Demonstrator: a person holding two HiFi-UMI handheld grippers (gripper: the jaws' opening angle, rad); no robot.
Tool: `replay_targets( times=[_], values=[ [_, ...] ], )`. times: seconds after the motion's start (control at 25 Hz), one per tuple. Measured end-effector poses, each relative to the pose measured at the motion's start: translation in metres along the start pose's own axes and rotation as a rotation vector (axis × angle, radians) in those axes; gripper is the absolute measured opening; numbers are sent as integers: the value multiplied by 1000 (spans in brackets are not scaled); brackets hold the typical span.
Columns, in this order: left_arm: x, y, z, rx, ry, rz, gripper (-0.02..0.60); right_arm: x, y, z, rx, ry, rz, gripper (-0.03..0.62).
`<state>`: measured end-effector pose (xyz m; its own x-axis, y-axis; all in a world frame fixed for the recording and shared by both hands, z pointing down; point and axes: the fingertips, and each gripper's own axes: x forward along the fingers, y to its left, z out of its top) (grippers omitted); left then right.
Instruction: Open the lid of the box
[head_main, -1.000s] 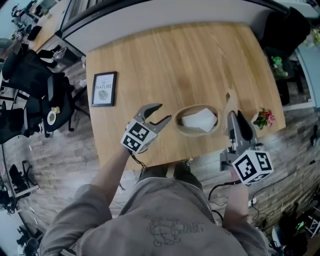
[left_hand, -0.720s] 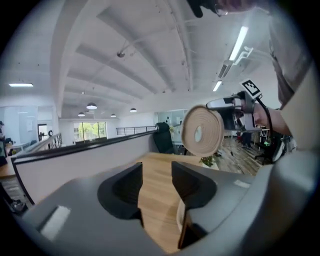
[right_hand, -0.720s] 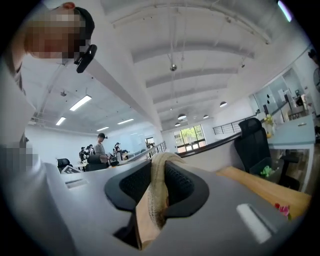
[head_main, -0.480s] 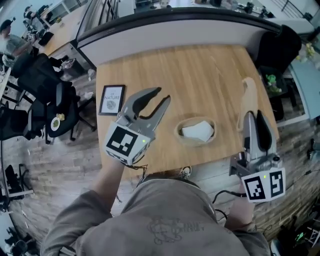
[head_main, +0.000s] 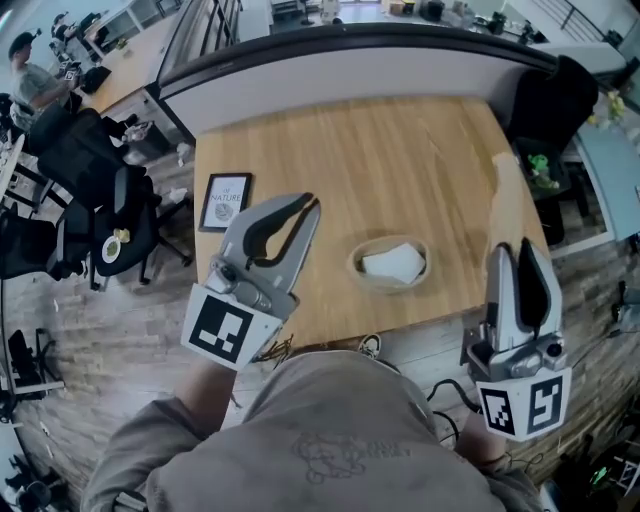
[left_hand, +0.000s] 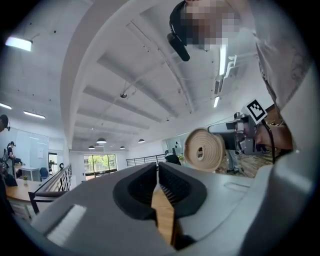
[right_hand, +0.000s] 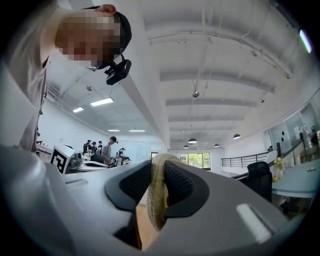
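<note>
Nearest us, our left claw (head_main: 308, 205) is closing on nothing, its tips almost meeting. Our right claw (head_main: 522, 250) is clamped on the rim of the round pale woven lid (right_hand: 156, 200). The head view gives that lid only edge-on past the claw's tips, while the left gripper view catches its flat round face. Between the claws, on the light wooden tabletop (head_main: 400, 150), sits the uncovered oval woven box (head_main: 354, 266) holding a white folded piece (head_main: 393, 262). Left of the left claw lies a small black-framed picture (head_main: 224, 201).
</note>
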<state>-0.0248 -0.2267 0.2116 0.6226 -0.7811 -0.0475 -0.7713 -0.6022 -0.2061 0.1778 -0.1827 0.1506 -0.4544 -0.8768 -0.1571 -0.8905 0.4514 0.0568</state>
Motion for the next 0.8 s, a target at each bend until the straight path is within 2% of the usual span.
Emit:
replay_targets(
  times=[0.04, 0.24, 0.4, 0.8],
  values=[
    [-2, -2, -2, 6, 4, 0, 3, -2, 1, -3, 2, 5, -2, 92],
    [-3, -7, -16, 5, 55, 2, 2, -6, -1, -26, 67, 67, 3, 92],
    [0, -11, -18, -4, 63, -4, 2, -6, -3, -36, 133, 91, 11, 92],
    [2, -16, -17, -6, 65, -27, 3, -5, -5, -43, 126, 111, 2, 92]
  ],
)
